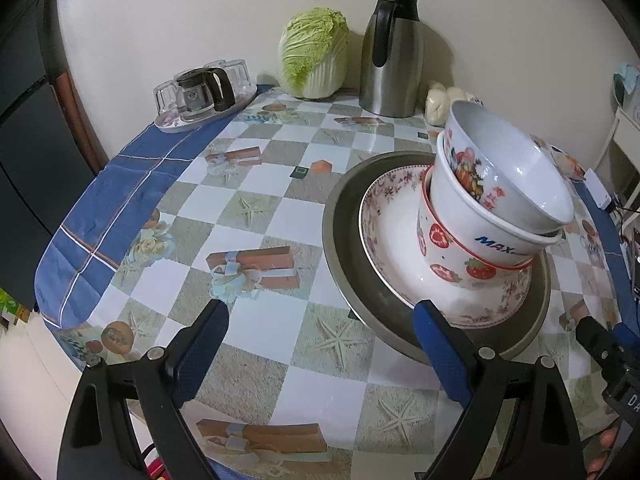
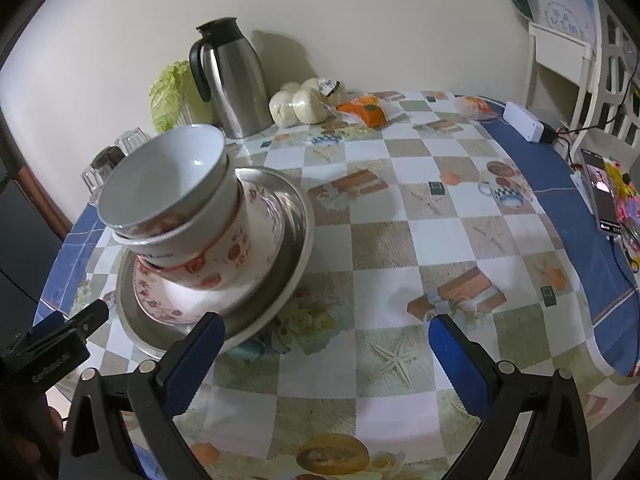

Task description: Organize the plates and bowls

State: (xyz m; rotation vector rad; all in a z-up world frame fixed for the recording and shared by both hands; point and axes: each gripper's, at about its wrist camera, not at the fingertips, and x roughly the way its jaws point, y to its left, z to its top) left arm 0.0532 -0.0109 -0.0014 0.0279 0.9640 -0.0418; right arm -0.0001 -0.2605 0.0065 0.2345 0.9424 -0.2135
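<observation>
- Two grippers in view, both empty: your left gripper (image 1: 320,320) has its blue pads spread wide apart, and your right gripper (image 2: 324,334) likewise stands wide, nothing between the fingers
- Stack sits on the checked tablecloth (image 1: 256,208): metal plate (image 1: 340,216) at the bottom, floral plate (image 1: 384,236) on it, then three nested bowls
- Strawberry bowl (image 1: 452,264) lowest, MAX bowl (image 1: 460,204) inside it, white floral bowl (image 1: 516,168) on top; the nest tilts
- Left wrist view: stack lies ahead and to the right of your jaws; your right-hand pad (image 1: 436,336) overlaps the near rim of the metal plate, contact cannot be told
- Right wrist view: stack (image 2: 192,220) lies ahead and left of your jaws; left-hand pad (image 2: 192,360) overlaps the plate's near rim
- Beyond the jaws, by the wall: steel thermos jug (image 1: 392,52), napa cabbage (image 1: 314,54), tray of glasses with a small glass pot (image 1: 200,94), wrapped buns (image 2: 304,102)
</observation>
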